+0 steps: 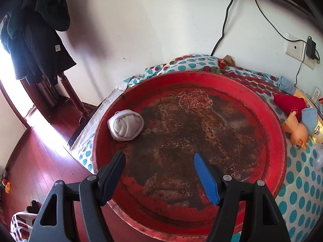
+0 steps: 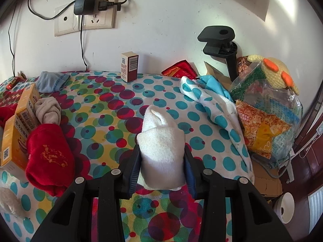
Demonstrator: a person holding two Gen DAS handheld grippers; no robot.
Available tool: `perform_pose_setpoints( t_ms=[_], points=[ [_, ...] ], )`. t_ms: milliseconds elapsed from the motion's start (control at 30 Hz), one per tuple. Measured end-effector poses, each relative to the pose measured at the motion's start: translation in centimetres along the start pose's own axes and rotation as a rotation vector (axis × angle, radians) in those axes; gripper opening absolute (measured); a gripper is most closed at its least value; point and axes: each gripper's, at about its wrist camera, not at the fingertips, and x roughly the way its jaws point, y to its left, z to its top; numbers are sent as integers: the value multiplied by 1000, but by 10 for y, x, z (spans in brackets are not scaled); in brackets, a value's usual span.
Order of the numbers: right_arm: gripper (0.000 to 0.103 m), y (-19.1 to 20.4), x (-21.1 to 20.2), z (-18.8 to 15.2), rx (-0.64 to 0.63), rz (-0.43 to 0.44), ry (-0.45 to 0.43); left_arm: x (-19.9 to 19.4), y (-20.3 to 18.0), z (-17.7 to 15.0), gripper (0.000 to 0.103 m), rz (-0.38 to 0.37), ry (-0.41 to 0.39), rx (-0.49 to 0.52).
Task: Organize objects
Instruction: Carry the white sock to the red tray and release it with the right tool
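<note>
A worn round red tray [image 1: 270, 125] lies on the dotted cloth. A rolled grey-white sock [image 1: 125, 125] sits in it at the left. My left gripper [image 1: 159, 157] is open and empty above the tray's near part. My right gripper [image 2: 162, 157] is shut on a rolled white sock [image 2: 162, 147], held above the dotted tablecloth [image 2: 113, 109]. A red sock [image 2: 49, 159], a beige sock [image 2: 48, 111] and a blue sock [image 2: 53, 81] lie to the left of it.
Yellow boxes [image 2: 18, 129] stand at the left, a small box [image 2: 129, 67] at the back by the wall. A bag of snacks [image 2: 266, 117] and a black clamp [image 2: 220, 40] are at the right. Beside the tray lie a doll [image 1: 296, 129] and red sock [image 1: 288, 102].
</note>
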Motion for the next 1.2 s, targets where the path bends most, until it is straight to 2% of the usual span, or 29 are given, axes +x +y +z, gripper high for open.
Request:
perform_pose_setpoints(
  t_ms=[133,267,433,633,767,933,1033,1200],
  points=[
    [37,8,-42,19,0,84,-54,5,0,-3,73,-12,13,-10],
    [37,43,-89,31,-45,222,-108,7,4,-4,73,-16,22,-32],
    [37,116,-128,30,-152,409,-119,7,12,-4,73,-13,19,-73],
    [37,205,-149,6,-284,543,-85,8,22,-4,73,-20,22,-108],
    [37,254,-161,-8,-362,607,-58,10,25,-4,73,-8,29,-122],
    [37,303,-162,-17,-446,647,-28,12,29,-5,73,-24,37,-145],
    [37,324,-154,-22,-471,645,-3,13,29,-5,73,-6,43,-138],
    [37,344,-140,-20,-501,629,36,17,31,-6,73,-26,58,-157]
  ],
)
